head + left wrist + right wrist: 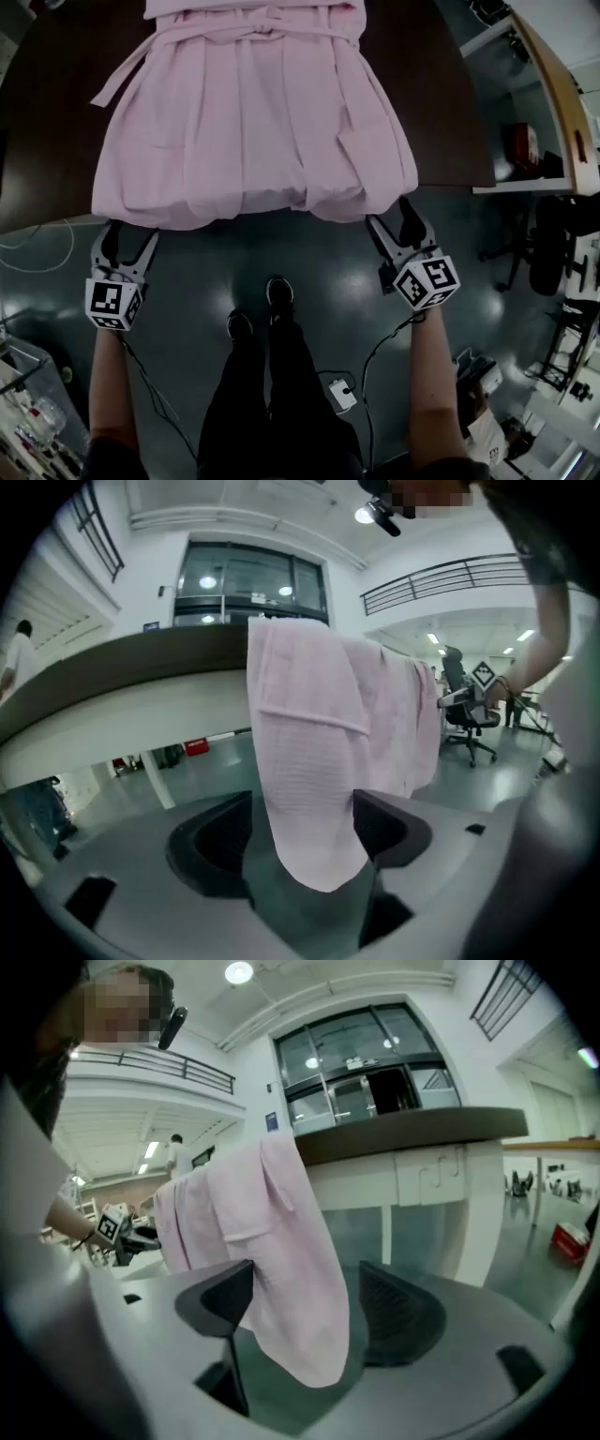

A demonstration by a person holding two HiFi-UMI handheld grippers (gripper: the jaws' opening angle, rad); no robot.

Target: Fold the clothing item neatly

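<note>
**Head view.** A pink garment lies spread on a dark table, its belt tied across the far part and its hem draped over the near edge. The left gripper and the right gripper sit just below the hem's two corners, one at each end. **Left gripper view.** The left gripper has its jaws spread, and a hanging corner of the garment drops between them from the table edge. No pad presses on the cloth, so nothing is held. **Right gripper view.** The right gripper mirrors this: its jaws are spread, and a corner of the garment hangs in the gap, lying closer to the left-hand jaw in this view. The step in hand appears to be taking both hem corners for a first fold. To do it well, each gripper should probably move a little deeper, so that the pads close on the doubled hem rather than on its tip. The right gripper should centre the cloth in its gap first. Both should close together and at matching height — an uneven bite would likely skew the fold line. The lift should then be kept level, so the hem travels straight towards the belt.
</note>
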